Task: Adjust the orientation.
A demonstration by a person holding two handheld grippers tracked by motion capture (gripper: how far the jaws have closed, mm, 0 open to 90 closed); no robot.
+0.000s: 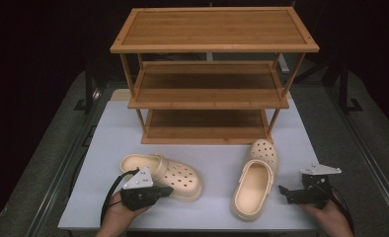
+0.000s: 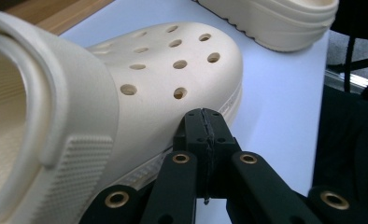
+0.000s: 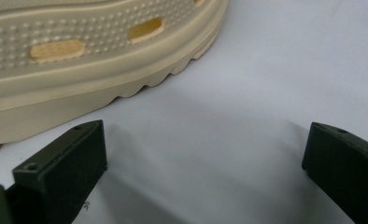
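Two cream clogs with holes lie on the white table [image 1: 108, 143]. The left clog [image 1: 164, 174] [image 2: 140, 79] points its toe to the right. My left gripper [image 1: 169, 189] [image 2: 204, 122] is shut with nothing between its jaws, and its tip sits against the clog's sole edge near the toe. The right clog [image 1: 254, 185] [image 3: 79, 60] points away from me, toward the rack. Just right of its heel end my right gripper [image 1: 283, 190] [image 3: 203, 163] is open over bare table, with the clog's ribbed sole close beside one jaw.
A three-tier bamboo shoe rack [image 1: 210, 79] stands at the back of the table, its shelves bare. The right clog [image 2: 275, 23] also shows far off in the left gripper view. Dark floor surrounds the table on both sides.
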